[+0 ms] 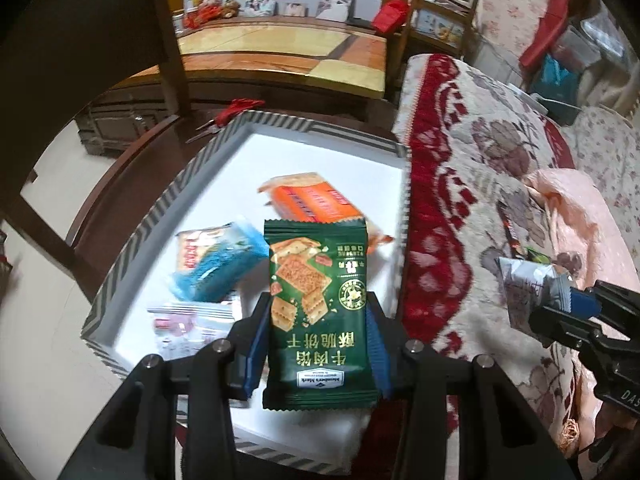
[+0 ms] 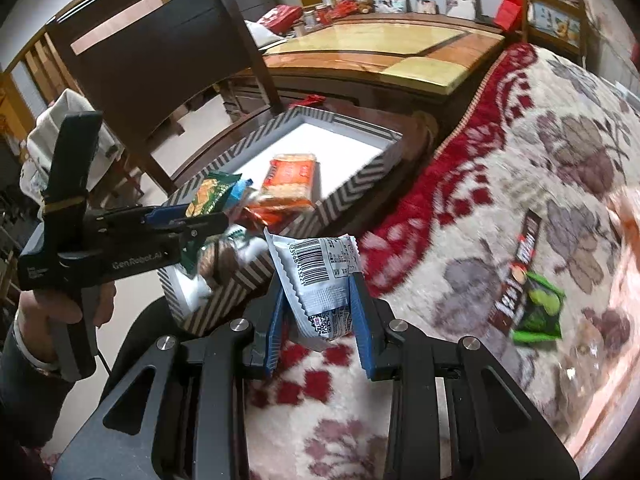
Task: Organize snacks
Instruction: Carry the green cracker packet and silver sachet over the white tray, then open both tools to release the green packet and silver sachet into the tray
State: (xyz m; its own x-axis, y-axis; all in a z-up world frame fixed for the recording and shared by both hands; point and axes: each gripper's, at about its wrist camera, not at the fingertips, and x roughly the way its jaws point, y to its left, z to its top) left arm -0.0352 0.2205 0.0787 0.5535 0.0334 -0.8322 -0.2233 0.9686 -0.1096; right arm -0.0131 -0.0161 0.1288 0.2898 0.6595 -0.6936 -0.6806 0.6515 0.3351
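Observation:
My left gripper [image 1: 318, 332] is shut on a green cracker packet [image 1: 318, 300] and holds it above the striped box [image 1: 160, 208]. The box holds an orange packet [image 1: 320, 200], a blue packet [image 1: 216, 264] and a pale packet [image 1: 188, 324]. My right gripper [image 2: 320, 312] is shut on a silver-white packet [image 2: 320, 276] above the floral blanket [image 2: 520, 160], just right of the box [image 2: 352, 192]. The left gripper [image 2: 200, 216] with the green packet [image 2: 208, 196] shows over the box's left side. The right gripper [image 1: 560, 308] with its packet [image 1: 528, 284] shows at the far right.
A dark snack bar [image 2: 516, 272] and a green packet [image 2: 538, 312] lie on the blanket to the right. A dark wooden chair [image 2: 160, 60] stands behind the box. A wooden table [image 1: 280, 52] is farther back. Scissors [image 1: 208, 128] lie beyond the box.

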